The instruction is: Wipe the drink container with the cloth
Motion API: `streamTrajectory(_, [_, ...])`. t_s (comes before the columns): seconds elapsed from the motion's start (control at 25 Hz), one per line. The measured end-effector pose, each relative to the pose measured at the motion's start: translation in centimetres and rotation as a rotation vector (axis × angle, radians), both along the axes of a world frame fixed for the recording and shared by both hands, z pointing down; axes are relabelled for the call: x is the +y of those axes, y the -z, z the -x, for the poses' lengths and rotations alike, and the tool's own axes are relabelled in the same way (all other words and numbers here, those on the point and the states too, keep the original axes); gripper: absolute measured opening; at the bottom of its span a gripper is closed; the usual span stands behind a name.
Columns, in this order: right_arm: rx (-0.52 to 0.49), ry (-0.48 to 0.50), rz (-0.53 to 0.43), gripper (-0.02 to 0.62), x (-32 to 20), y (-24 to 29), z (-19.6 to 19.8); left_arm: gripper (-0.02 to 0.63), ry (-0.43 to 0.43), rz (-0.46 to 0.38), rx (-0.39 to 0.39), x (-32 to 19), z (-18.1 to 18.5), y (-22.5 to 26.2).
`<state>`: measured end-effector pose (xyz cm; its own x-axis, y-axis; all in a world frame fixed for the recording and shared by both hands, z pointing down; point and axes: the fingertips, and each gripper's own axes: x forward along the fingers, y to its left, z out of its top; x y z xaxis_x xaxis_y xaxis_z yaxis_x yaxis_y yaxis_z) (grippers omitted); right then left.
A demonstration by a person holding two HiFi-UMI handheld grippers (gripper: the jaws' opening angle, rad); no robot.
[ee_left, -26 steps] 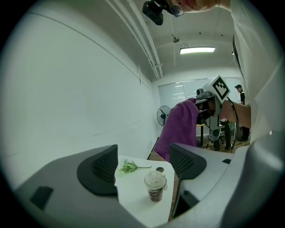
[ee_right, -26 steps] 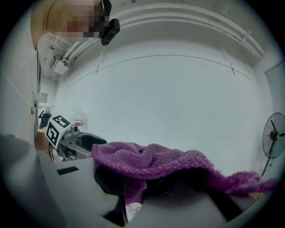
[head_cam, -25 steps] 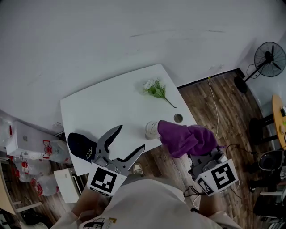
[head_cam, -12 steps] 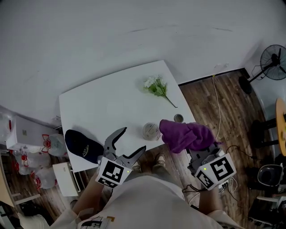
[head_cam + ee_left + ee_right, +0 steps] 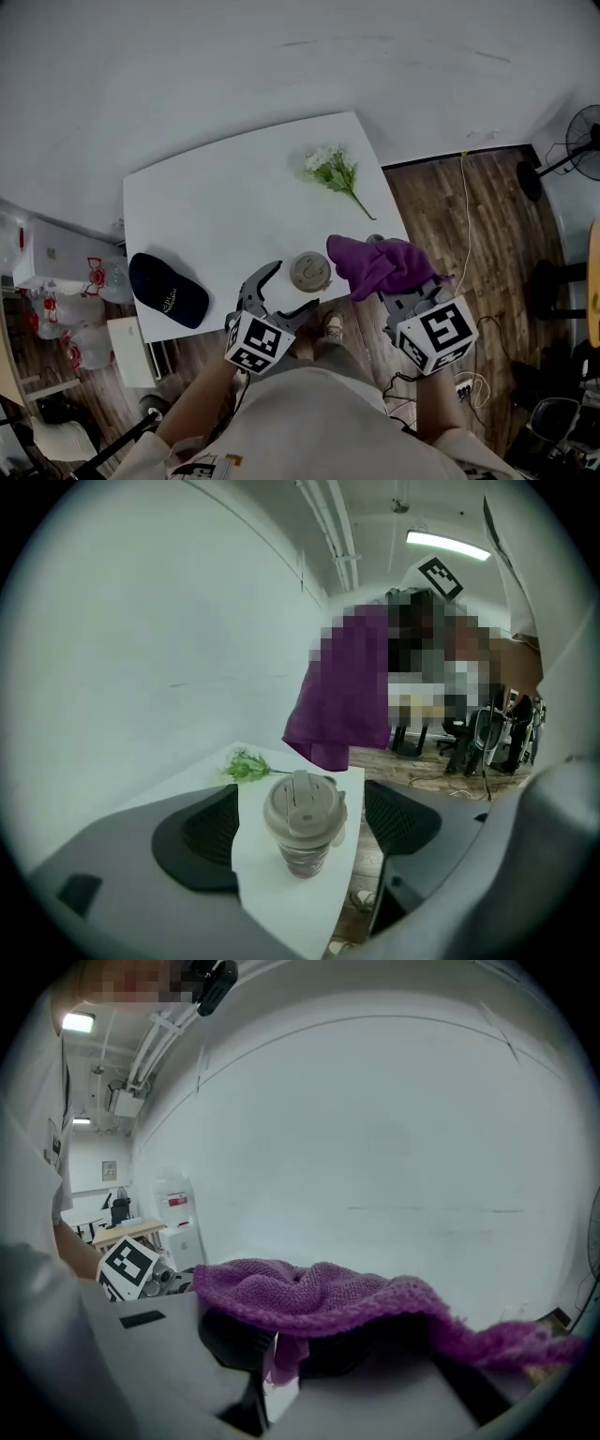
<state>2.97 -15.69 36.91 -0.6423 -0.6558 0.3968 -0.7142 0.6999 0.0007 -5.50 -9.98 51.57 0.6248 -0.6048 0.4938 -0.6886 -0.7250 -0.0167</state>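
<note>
The drink container [image 5: 308,272], a clear cup with a beige lid, stands near the front edge of the white table [image 5: 216,216]. My left gripper [image 5: 292,287] is at the cup's near side. Its jaws are opening, and the cup [image 5: 303,822] sits between the dark pads [image 5: 202,834] without touching either. My right gripper [image 5: 394,292] is shut on the purple cloth [image 5: 380,264], which hangs in a bunch just right of the cup. In the right gripper view the cloth [image 5: 319,1302] drapes over the jaws and is pinched between them.
A sprig of artificial flowers [image 5: 330,169] lies at the far right of the table and a dark cap [image 5: 169,291] at the front left corner. A standing fan [image 5: 586,141] is on the wooden floor to the right. White boxes [image 5: 47,281] stand left of the table.
My left gripper has moved forward and right, up to the cup, which now sits between its jaws. The cloth in the right gripper has come closer to the cup.
</note>
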Motion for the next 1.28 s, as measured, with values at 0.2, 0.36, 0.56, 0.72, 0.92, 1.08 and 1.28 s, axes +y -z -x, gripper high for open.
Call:
streamTrajectory(0.2, [0.064, 0.048, 0.072, 0.055, -1.4, -4.4, 0.6, 0.417, 0.027, 0.046, -0.005, -1.5, -1.1, -3.1])
streamTrajectory(0.36, [0.113, 0.087, 0.119, 0.055, -2.0, -7.6, 1.3, 0.417, 0.011, 0.061, -0.015, -2.1, -2.3, -4.4])
streamTrajectory(0.56, [0.148, 0.196, 0.155, 0.055, -1.8, -10.5, 3.8, 0.417, 0.024, 0.084, -0.004, -2.8, -2.8, -5.5])
streamTrajectory(0.72, [0.165, 0.271, 0.175, 0.055, -1.3, -12.3, 6.1, 0.417, 0.026, 0.078, 0.019, -3.0, -2.9, -5.6])
streamTrajectory(0.92, [0.164, 0.297, 0.242, 0.055, -0.6, -14.6, 8.2, 0.417, 0.016, 0.069, 0.014, -3.0, -2.9, -5.7])
streamTrajectory(1.08, [0.185, 0.271, 0.229, 0.055, -0.5, -15.5, 9.7, 0.417, 0.014, 0.082, 0.007, -2.8, -3.1, -5.9])
streamTrajectory(1.28, [0.324, 0.386, 0.151, 0.054, 0.9, -15.7, 12.6, 0.417, 0.024, 0.101, 0.0, -2.8, -2.8, -5.9])
